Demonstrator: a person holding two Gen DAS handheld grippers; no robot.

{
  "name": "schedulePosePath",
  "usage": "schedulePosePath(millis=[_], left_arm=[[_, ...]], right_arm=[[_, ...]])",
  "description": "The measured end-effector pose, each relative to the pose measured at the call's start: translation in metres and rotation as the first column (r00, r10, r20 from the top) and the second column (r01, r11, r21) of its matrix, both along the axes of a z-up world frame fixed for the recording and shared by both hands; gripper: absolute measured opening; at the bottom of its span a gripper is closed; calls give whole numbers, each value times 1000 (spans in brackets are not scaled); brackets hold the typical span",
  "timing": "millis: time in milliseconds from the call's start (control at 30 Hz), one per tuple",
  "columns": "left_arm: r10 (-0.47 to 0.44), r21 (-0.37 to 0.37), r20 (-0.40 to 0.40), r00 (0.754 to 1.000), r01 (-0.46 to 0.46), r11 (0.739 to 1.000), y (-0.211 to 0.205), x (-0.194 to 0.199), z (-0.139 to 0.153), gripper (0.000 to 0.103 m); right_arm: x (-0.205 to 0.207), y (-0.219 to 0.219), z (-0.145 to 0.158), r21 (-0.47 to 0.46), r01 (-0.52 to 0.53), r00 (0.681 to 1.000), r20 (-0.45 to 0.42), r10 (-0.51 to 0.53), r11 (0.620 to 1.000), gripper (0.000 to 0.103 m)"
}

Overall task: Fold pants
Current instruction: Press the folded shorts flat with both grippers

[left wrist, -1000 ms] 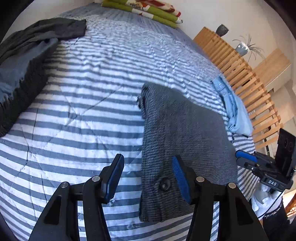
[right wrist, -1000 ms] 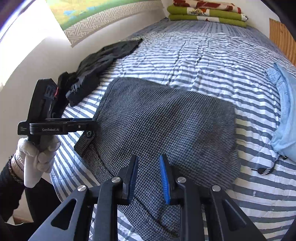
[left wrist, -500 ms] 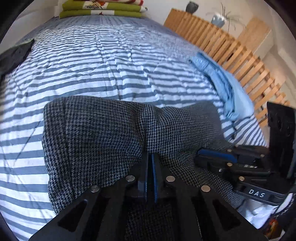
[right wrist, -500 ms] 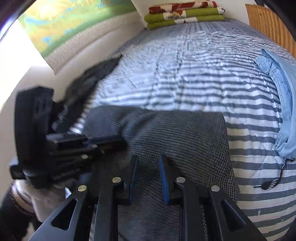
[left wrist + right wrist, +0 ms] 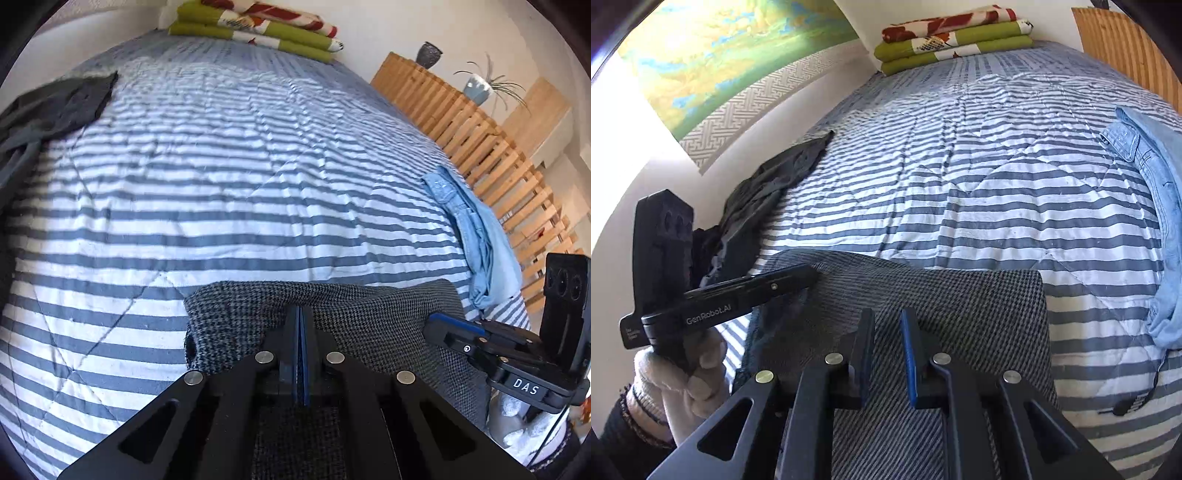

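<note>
**Houndstooth pants gathered at the near edge of the bed, both grippers on them**

The grey houndstooth pants [image 5: 369, 317] lie bunched along the near edge of the striped bedspread [image 5: 229, 206], draped up toward both grippers. The left gripper [image 5: 300, 314] has its blue pads pressed flat together with the pants' fabric pinched between them; the cloth rises in a ridge straight to its tips and hangs down under its frame. The right gripper [image 5: 888, 325] sits over the same garment, nearer the bed's right side. Its jaws are opening, a narrow gap showing between the blue pads, with pants fabric running up through that gap; whether the pads press on it cannot be told.

No container is in view. Other clothes lie loose on the bed: a dark garment [image 5: 55, 110] at the left edge, a light blue denim shirt [image 5: 476, 236] at the right edge, and folded green and red blankets [image 5: 258, 29] at the far end.

The left wrist view alone shows the wooden slatted frame [image 5: 476, 140] beside the bed with a vase [image 5: 428, 55] and potted plant [image 5: 480, 86] on it. The right wrist view alone shows the white-gloved left hand [image 5: 676, 376] holding its gripper, and a painted wall hanging [image 5: 713, 48] beside the bed.
</note>
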State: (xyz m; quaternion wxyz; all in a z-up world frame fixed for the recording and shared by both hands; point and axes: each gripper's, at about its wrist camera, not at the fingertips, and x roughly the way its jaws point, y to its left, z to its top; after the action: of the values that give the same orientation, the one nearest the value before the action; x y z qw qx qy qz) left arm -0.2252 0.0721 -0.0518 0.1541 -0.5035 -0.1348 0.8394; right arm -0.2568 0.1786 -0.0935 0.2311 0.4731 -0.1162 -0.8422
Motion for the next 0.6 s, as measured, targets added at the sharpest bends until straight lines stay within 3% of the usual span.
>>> schedulePosePath(millis=[67,167,267,300,400,533,600], left_arm=[[19,54,22,1000,-20,998,-9,-5,-9,2],[24,37,-4,1000,-24,999,-9,-3,-2,2],[45,45,-33,998,-44,998,-15,8,14,2],[41,55,-33,999,-39,998,-16,15,18,2],[-2,73,-30,1000,4,997,-10,44,26,3],[-65,-3,-30,997,65,998,11,78,16,3],[-63,-26,-20,998,62,998,11,81,3,3]], right_arm=[[-14,1,-20,35,6,999,48,-7,999,2],[-15,17,-32,-40,19,996,90,-16,999,0],[-2,16,-15,34,17,998,68,-19,999,1],[6,17,-6,28,17,998,56,-18,999,7],[39,15,13,-10,-42,999,30,42,999,7],[76,-1,15,-8,-102,994,24,102,995,7],[82,-12,-2,52,-115,992,56,112,992,7]])
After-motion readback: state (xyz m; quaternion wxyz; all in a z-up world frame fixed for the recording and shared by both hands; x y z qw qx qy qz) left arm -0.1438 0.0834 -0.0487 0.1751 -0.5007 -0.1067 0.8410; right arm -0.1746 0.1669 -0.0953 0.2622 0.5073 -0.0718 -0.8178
